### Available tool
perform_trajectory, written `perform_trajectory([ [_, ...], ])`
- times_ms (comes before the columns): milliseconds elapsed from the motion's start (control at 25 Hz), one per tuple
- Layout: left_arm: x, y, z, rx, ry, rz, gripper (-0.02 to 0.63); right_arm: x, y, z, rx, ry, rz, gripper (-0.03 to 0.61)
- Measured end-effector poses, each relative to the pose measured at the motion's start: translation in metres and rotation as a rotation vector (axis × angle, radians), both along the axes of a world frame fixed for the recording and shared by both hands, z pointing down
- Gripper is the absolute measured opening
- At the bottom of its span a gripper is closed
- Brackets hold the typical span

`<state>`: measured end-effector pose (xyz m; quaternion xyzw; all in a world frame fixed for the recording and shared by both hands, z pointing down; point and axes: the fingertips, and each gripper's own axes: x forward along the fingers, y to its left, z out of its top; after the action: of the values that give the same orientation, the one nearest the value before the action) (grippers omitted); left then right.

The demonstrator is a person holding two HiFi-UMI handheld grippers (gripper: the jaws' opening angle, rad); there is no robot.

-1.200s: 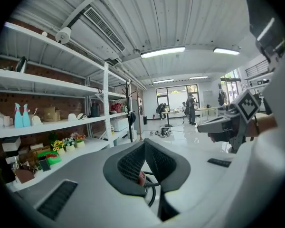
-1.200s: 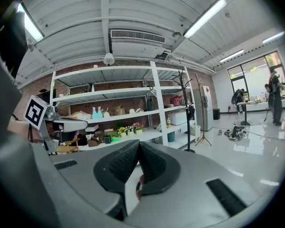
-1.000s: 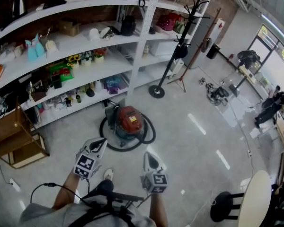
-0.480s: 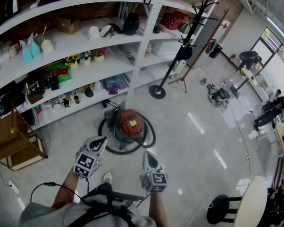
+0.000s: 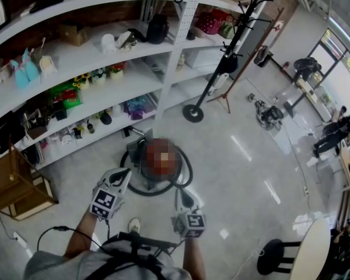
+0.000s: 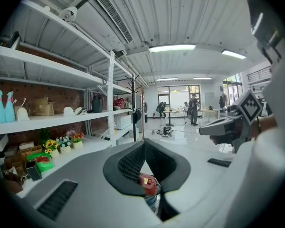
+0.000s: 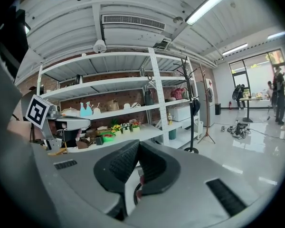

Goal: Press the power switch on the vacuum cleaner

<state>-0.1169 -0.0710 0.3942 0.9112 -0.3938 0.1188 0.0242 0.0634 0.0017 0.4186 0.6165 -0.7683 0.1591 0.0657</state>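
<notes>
Red and round, the canister vacuum cleaner (image 5: 161,158) (image 6: 147,184) stands on the glossy grey floor (image 5: 239,174), ringed by its black coiled hose (image 5: 185,169), just in front of the long white shelving unit (image 5: 134,80). A mosaic patch covers the top of the vacuum cleaner in the head view. The left gripper (image 5: 126,172) (image 6: 145,148) is held in the air near the vacuum cleaner's left side, apart from it, clenched with its tips together and nothing grasped; the red body shows through the gap beneath its tips. The right gripper (image 5: 183,191) (image 7: 137,148) hangs nearer the person, right of the left gripper, likewise clenched and empty. A black coat stand (image 5: 221,51) rises far right of the vacuum cleaner.
</notes>
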Motion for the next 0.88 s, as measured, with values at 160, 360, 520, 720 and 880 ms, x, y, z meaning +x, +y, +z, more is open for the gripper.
perform_trajectory([
  [160,0.004,-0.025,0.003,-0.008,-0.005,0.021,0.007,-0.001,-0.023,0.007,-0.013,-0.001,0.011,0.012],
  [360,0.008,-0.048,0.005,-0.015,-0.001,0.031,0.007,-0.002,-0.047,0.002,-0.005,0.002,0.019,0.012],
  [520,0.012,-0.059,0.006,-0.024,-0.004,0.034,0.006,0.003,-0.057,0.003,-0.007,0.000,0.032,0.012],
  [720,0.021,-0.070,0.008,-0.034,-0.001,0.035,0.006,0.015,-0.070,0.006,-0.009,0.010,0.035,0.012],
  [880,0.029,-0.082,0.013,-0.023,-0.016,0.035,0.006,0.023,-0.082,0.013,-0.025,-0.018,0.030,0.012],
])
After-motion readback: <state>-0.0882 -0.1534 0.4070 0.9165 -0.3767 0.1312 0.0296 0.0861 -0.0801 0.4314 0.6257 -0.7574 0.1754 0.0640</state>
